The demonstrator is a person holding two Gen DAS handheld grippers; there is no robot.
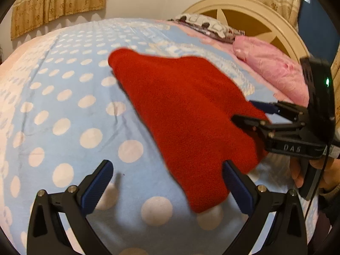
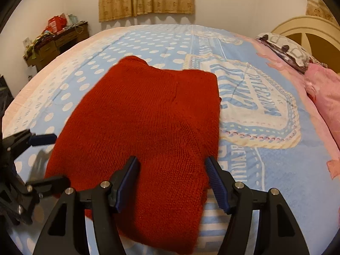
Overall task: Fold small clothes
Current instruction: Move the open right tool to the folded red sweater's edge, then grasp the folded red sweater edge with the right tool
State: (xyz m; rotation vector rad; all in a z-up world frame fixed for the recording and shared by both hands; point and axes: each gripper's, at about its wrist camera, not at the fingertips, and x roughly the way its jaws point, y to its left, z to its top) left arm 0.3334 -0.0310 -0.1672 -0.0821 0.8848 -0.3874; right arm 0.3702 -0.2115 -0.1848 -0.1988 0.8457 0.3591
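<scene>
Sweater lies flat on the bed. We find both left gripper and right gripper with jaws apart, holding nothing. Risk: pinching the bedsheet along with the knit, dragging both.

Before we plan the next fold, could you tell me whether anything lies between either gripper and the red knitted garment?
Nothing visible does. The red knitted garment lies flat on the bedspread, and both the left gripper and right gripper are open right at its edge.
</scene>
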